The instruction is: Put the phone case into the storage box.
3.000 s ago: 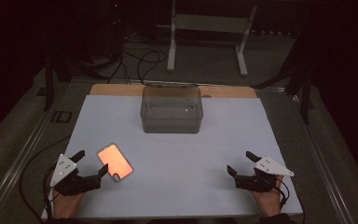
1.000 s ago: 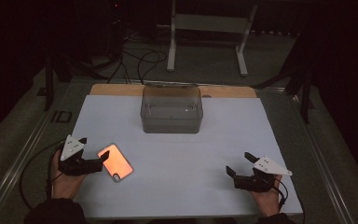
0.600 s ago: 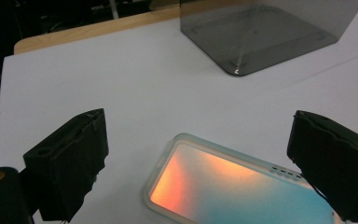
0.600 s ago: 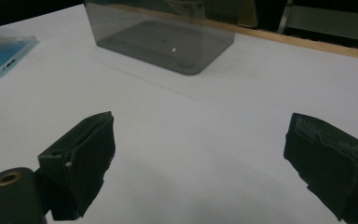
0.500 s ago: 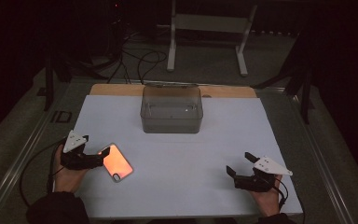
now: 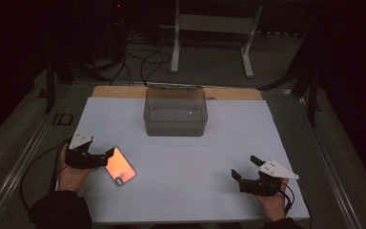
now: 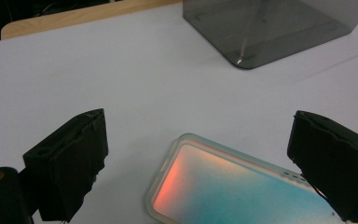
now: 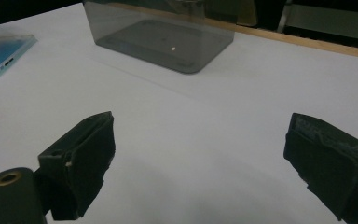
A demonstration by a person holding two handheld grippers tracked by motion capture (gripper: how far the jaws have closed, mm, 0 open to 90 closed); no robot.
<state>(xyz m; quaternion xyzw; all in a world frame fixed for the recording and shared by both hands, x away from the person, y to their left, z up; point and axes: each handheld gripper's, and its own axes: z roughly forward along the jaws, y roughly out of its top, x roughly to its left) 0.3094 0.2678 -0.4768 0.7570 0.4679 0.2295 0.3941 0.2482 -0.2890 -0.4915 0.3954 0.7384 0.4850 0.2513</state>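
Observation:
A phone [image 6: 120, 167] with a glowing orange-pink face lies flat at the front left of the white table [image 6: 186, 200]. My left gripper [image 6: 106, 158] is open right at its left end, jaws pointing right. In the left gripper view the phone [image 7: 242, 186] lies low between the spread jaws of the left gripper [image 7: 200, 140], and the right-hand jaw overlaps its far edge. My right gripper [image 6: 245, 167] rests open at the front right, nothing between its jaws. In the right gripper view the right gripper [image 8: 198, 135] frames bare table, and the phone [image 8: 2, 53] shows far off at the left edge.
A clear grey plastic box [image 6: 175, 112] stands open-topped at the back middle of the table, seen too as the box [image 7: 270, 28] and the box [image 8: 163, 37]. A wooden strip [image 6: 119, 91] runs behind it. Cables and a metal stand [image 6: 214, 28] sit on the floor beyond.
My left gripper has moved away from the front edge and turned right, bringing its open jaws up to the phone's left end. The phone and the right gripper have stayed put.

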